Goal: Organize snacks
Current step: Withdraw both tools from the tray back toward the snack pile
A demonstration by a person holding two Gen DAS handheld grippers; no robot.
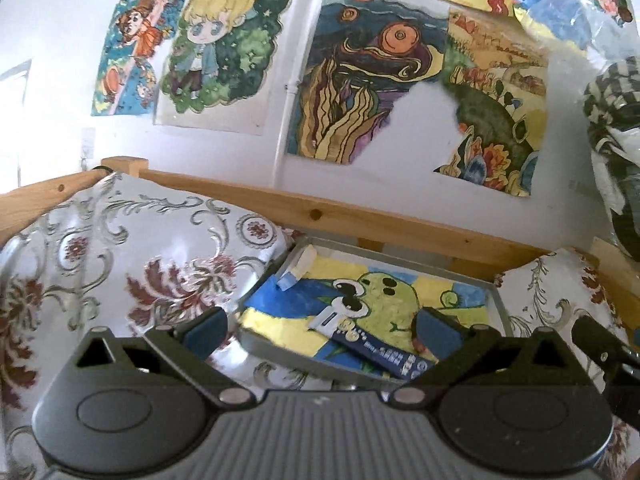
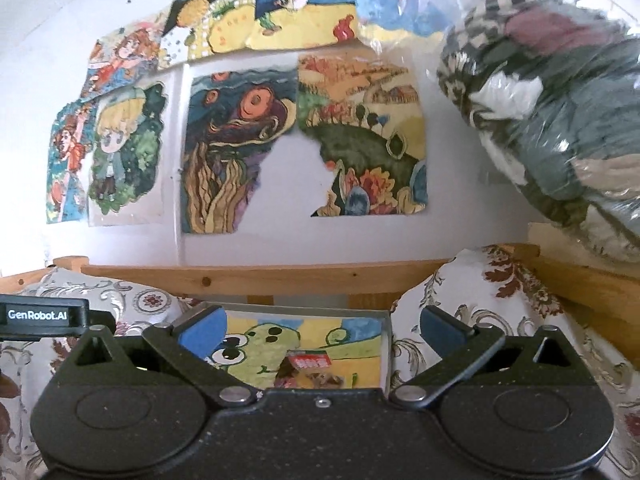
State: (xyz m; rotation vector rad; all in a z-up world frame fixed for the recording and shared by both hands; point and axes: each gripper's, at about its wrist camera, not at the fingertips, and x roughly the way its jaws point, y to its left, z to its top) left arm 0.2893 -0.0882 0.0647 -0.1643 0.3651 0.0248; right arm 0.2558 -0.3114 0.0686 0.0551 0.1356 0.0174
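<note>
A grey tray [image 1: 501,304] lined with a green cartoon drawing lies on a floral cloth. In the left wrist view a dark blue snack stick [image 1: 376,346] with a white end lies flat in the tray. My left gripper [image 1: 322,330] hovers open just above and in front of it, holding nothing. In the right wrist view the same tray [image 2: 386,344] holds a small snack packet [image 2: 310,364] with a red label. My right gripper [image 2: 320,330] is open over the tray's near side, with the packet between and below its blue-padded fingers.
A floral cloth [image 1: 132,264] covers the surface around the tray. A wooden rail [image 1: 320,208] runs behind it, below a wall of drawings [image 1: 372,80]. A clear bag of clothes [image 2: 560,128] bulges at the right. The other gripper's body [image 2: 44,316] shows at the left.
</note>
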